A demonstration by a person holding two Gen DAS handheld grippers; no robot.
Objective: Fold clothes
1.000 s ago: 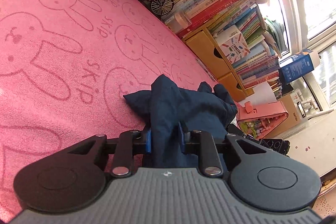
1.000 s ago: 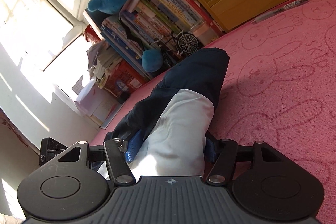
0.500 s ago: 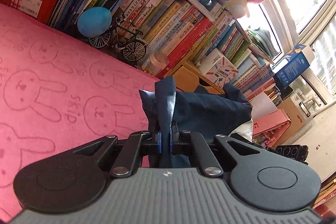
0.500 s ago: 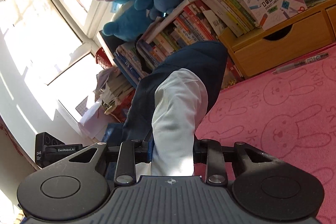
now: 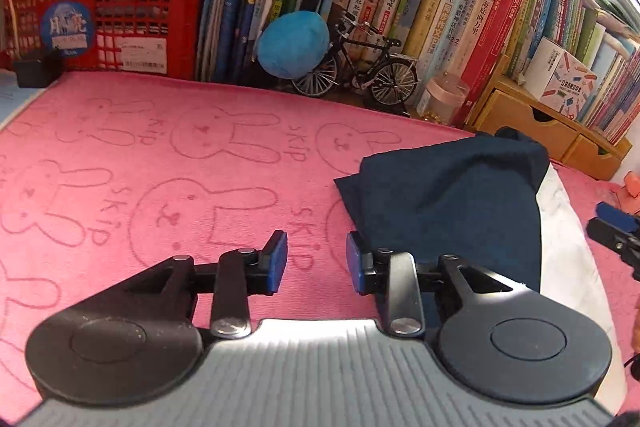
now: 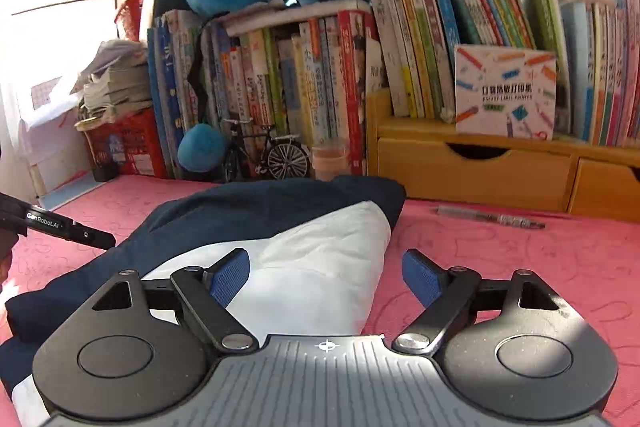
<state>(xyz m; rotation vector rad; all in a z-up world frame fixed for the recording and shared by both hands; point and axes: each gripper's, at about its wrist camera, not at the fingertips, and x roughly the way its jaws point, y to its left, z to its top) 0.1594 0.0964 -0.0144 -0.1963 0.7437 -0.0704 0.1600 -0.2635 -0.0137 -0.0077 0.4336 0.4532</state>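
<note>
My left tongs stand parted with nothing between the blue pads, held low and level over the pink rabbit-print cloth. The folded navy garment lies just to their right, its near edge running behind the right finger; I can't tell whether they touch. My right tongs are spread wide and empty, hovering level over the same garment, whose white panel sits between and under the fingers. Beyond the right tongs a pen lies on the cloth before the wooden drawers; a model bicycle stands ahead of the left tongs.
</note>
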